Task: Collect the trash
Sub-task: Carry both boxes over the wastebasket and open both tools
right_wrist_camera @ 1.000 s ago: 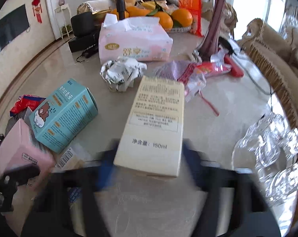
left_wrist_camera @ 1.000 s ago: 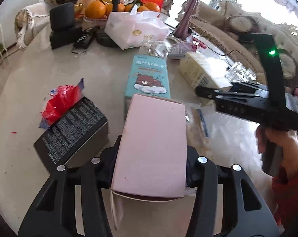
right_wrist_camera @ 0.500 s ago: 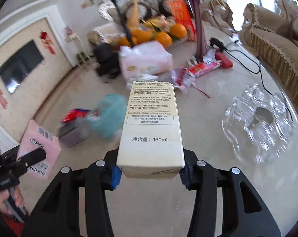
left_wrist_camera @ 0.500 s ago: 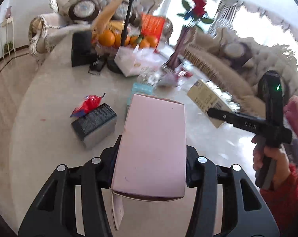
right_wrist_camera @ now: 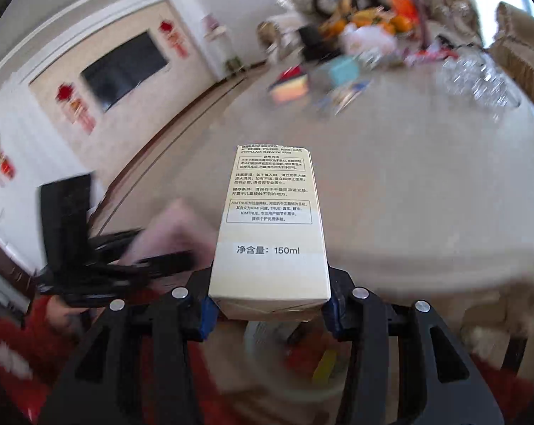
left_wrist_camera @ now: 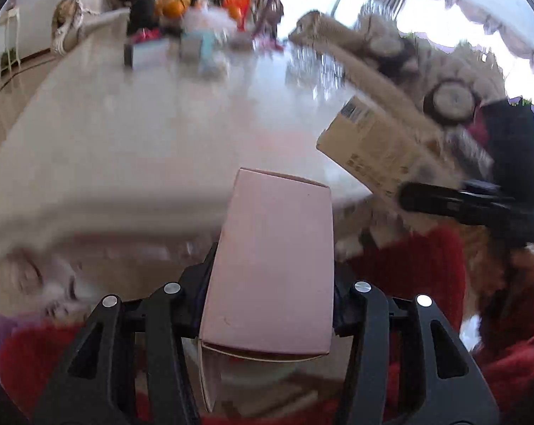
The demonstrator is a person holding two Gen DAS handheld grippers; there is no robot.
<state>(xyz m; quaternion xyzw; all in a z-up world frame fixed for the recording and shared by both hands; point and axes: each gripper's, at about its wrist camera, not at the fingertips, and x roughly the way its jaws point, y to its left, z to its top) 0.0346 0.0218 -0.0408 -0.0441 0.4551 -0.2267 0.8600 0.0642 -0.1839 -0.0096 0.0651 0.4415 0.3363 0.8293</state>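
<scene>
- The left hand-held gripper (left_wrist_camera: 267, 304) pinches a pink box (left_wrist_camera: 270, 265), held past the surface's (left_wrist_camera: 125, 148) near edge.
- The right hand-held gripper (right_wrist_camera: 268, 310) pinches a cream carton (right_wrist_camera: 270, 226), likewise lifted clear.

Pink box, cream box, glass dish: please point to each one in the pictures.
pink box (left_wrist_camera: 274, 265): left wrist view, middle of its top face.
cream box (right_wrist_camera: 270, 226): right wrist view, printed top face.
glass dish (right_wrist_camera: 479, 81): right wrist view, blurred rim.

pink box (left_wrist_camera: 270, 265): plain pale pink;
cream box (right_wrist_camera: 270, 226): cream, black print, framed text;
grippers: black arms, silver bolts, blue pads (right_wrist_camera: 207, 313);
table (right_wrist_camera: 408, 184): glossy beige;
sleeve (left_wrist_camera: 408, 265): red knit
</scene>
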